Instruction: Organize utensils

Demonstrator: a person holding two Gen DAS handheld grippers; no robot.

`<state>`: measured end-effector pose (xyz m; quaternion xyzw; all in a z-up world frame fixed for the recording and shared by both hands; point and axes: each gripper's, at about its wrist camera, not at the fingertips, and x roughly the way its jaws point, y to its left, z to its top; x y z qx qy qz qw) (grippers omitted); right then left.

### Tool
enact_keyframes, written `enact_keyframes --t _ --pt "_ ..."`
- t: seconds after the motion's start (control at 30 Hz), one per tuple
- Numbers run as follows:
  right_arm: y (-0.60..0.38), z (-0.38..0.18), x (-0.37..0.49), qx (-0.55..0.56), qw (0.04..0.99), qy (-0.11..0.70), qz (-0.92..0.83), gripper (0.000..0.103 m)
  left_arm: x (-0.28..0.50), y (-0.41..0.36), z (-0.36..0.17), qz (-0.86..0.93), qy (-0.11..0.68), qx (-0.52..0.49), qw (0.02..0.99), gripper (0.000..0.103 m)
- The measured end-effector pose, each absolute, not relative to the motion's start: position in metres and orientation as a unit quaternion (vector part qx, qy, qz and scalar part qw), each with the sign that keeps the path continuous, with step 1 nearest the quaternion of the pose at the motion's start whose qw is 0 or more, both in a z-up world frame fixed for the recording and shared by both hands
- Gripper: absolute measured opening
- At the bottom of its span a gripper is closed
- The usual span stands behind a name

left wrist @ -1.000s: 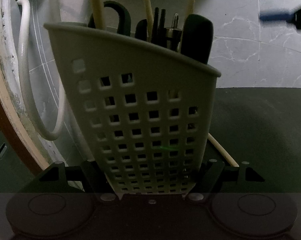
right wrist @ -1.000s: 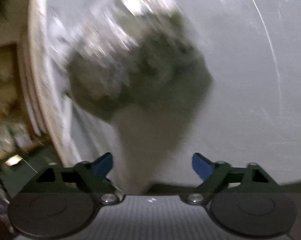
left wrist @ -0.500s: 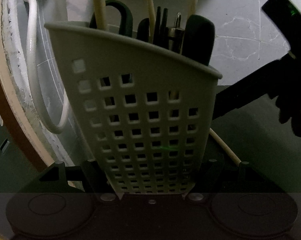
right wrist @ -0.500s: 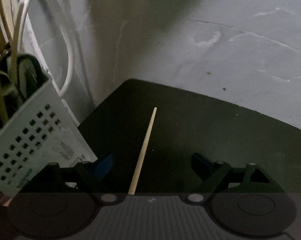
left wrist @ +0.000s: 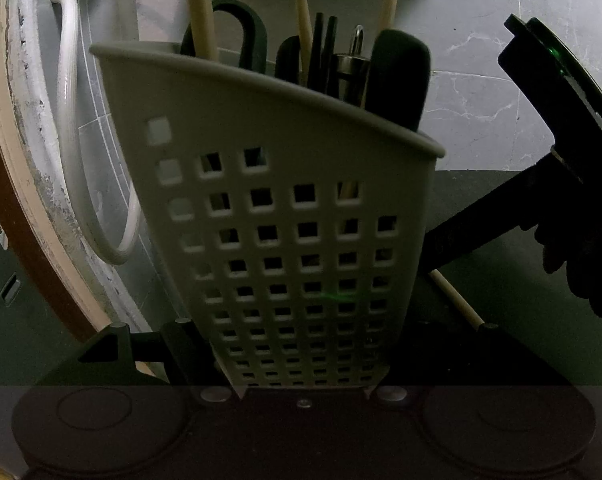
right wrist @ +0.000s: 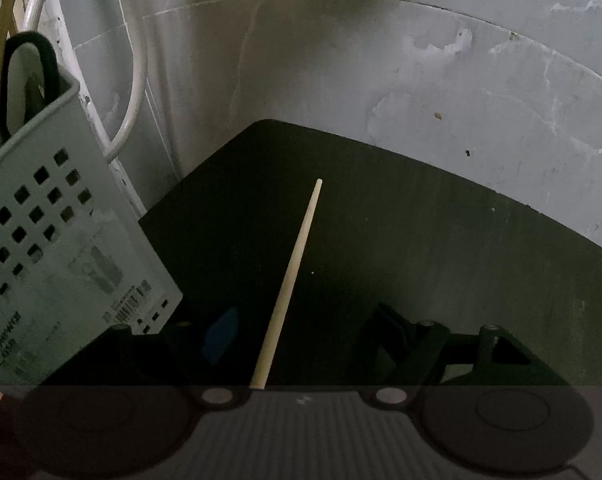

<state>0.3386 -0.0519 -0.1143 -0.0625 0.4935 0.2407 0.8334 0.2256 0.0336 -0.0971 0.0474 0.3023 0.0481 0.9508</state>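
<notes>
Your bench (right wrist: 441, 240) is dark. The caddy (left wrist: 293, 220) stands tilted on it at its left edge, full of utensils, clamped in your left claw (left wrist: 303, 364). Right of the caddy, one chopstick (right wrist: 289, 280) lies flat on the bench. Your right claw (right wrist: 301, 332) straddles it, jaws closing, pads clear of the chopstick.

Dim grey marbled floor (left wrist: 481, 92)

Matte grey plastic caddy (left wrist: 285, 216), perforated; pale bare-wood chopstick (right wrist: 291, 280); matte black mat (right wrist: 421, 220); glossy white cable (left wrist: 67, 120).
</notes>
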Motion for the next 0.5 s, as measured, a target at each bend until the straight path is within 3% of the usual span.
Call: enact_keyframes --t 0.37,0.43,0.5 --pt "-0.0461 -0.1156 0.3378 -0.075 0.836 0.490 0.235 0.080 0.2258 0.0335 -0.0969 0.048 0.303 0.047 0.951 0.077" --pt "-0.0461 -0.1140 0.3375 -0.075 0.835 0.491 0.236 0.077 0.2258 0.0334 -0.0969 0.048 0.303 0.047 0.951 0.077" --pt "-0.0453 -0.1113 0.3364 -0.075 0.835 0.491 0.235 0.067 0.2259 0.0335 -0.0969 0.049 0.303 0.047 0.951 0.077"
